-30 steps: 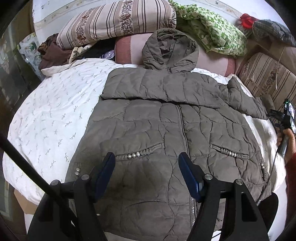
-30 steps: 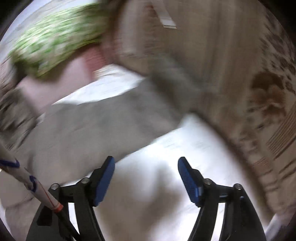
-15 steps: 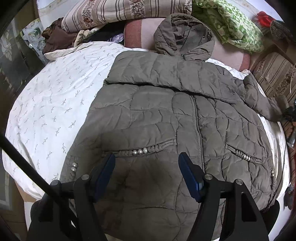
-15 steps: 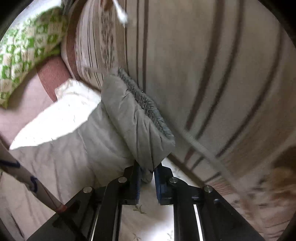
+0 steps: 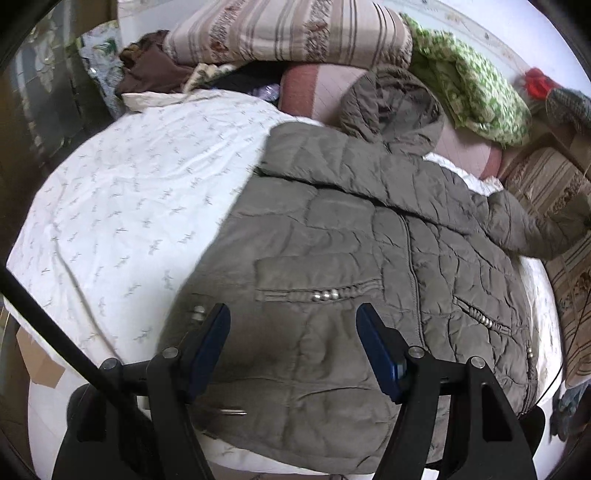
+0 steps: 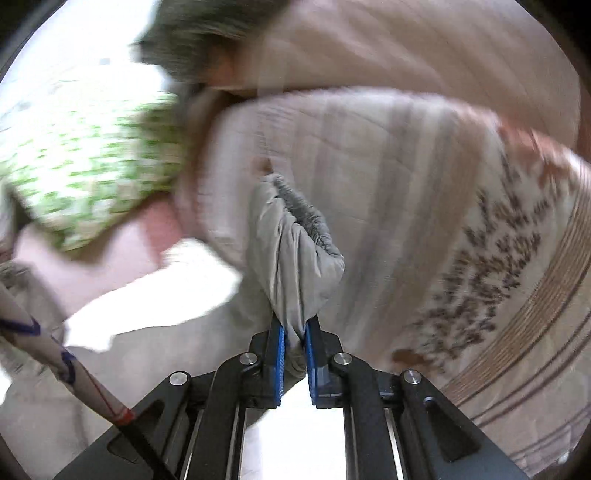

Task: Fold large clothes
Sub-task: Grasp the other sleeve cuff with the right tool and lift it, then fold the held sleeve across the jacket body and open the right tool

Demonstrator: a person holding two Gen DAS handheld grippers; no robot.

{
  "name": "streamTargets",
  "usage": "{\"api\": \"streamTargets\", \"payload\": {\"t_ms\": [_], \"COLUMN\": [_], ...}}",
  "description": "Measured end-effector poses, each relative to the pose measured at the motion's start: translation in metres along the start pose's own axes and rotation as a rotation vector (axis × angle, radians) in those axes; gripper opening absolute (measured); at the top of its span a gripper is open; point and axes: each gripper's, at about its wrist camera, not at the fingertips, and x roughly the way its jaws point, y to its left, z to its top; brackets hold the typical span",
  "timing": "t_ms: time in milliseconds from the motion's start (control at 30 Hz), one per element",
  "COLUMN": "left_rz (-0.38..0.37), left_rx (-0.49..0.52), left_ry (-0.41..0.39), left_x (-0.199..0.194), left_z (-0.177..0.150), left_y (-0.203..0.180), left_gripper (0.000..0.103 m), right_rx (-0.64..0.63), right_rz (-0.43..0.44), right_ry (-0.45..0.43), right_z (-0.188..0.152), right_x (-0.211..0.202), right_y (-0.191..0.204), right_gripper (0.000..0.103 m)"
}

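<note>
A grey-brown quilted hooded jacket (image 5: 351, 258) lies front up on a white patterned bed sheet (image 5: 129, 206), hood toward the pillows. One sleeve is folded across the chest; the other sleeve (image 5: 528, 229) stretches to the right. My left gripper (image 5: 293, 325) is open and empty, hovering over the jacket's lower hem. In the right wrist view, my right gripper (image 6: 294, 332) is shut on the sleeve cuff (image 6: 295, 240) and holds it up in front of a striped cushion (image 6: 406, 206). The view is motion-blurred.
Striped pillows (image 5: 288, 33), a pink bolster (image 5: 317, 88), a green patterned cloth (image 5: 476, 88) and dark clothes (image 5: 151, 70) pile up at the head of the bed. A striped cushion (image 5: 546, 184) borders the right side. A cardboard box (image 5: 37, 362) sits at lower left.
My right gripper closed on the sleeve cuff and has lifted it off the bed. My left gripper drifted a little to the left over the hem, still open.
</note>
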Motion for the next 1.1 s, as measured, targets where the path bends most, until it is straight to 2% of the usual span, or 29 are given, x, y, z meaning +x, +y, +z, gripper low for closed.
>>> {"api": "streamTargets", "payload": {"t_ms": [233, 333, 600, 700, 833, 900, 933, 1000, 1033, 1067, 1100], "left_rz": [0.008, 0.008, 0.007, 0.016, 0.004, -0.02, -0.031, -0.043, -0.047, -0.052, -0.063], "left_rx": [0.003, -0.002, -0.065, -0.092, -0.134, -0.144, -0.147, -0.146, -0.143, -0.14, -0.139], "left_ry": [-0.039, -0.046, -0.049, -0.052, -0.052, -0.059, -0.066, -0.077, -0.079, -0.077, -0.077], "left_x": [-0.011, -0.011, 0.0, 0.005, 0.009, 0.008, 0.008, 0.01, 0.012, 0.016, 0.021], "left_z": [-0.008, -0.01, -0.004, 0.001, 0.013, 0.021, 0.028, 0.039, 0.045, 0.053, 0.062], "left_y": [0.014, 0.02, 0.049, 0.062, 0.078, 0.081, 0.083, 0.083, 0.081, 0.079, 0.075], "left_gripper": [0.07, 0.07, 0.07, 0.07, 0.07, 0.07, 0.07, 0.07, 0.07, 0.07, 0.07], "right_rx": [-0.207, -0.274, -0.477, -0.564, -0.641, -0.676, -0.677, -0.666, -0.66, -0.647, -0.634], "right_rz": [0.214, 0.319, 0.612, 0.684, 0.746, 0.738, 0.744, 0.812, 0.829, 0.839, 0.842], "right_ry": [-0.003, 0.039, 0.238, 0.28, 0.358, 0.381, 0.38, 0.374, 0.372, 0.346, 0.311], "right_z": [-0.03, -0.053, -0.164, -0.21, -0.252, -0.269, -0.272, -0.272, -0.268, -0.262, -0.254], "right_x": [-0.059, -0.068, -0.083, -0.089, -0.077, -0.067, -0.064, -0.071, -0.076, -0.084, -0.091], "right_y": [0.123, 0.18, 0.335, 0.387, 0.44, 0.456, 0.458, 0.452, 0.444, 0.433, 0.423], "right_gripper": [0.01, 0.01, 0.01, 0.01, 0.012, 0.016, 0.023, 0.044, 0.065, 0.075, 0.076]}}
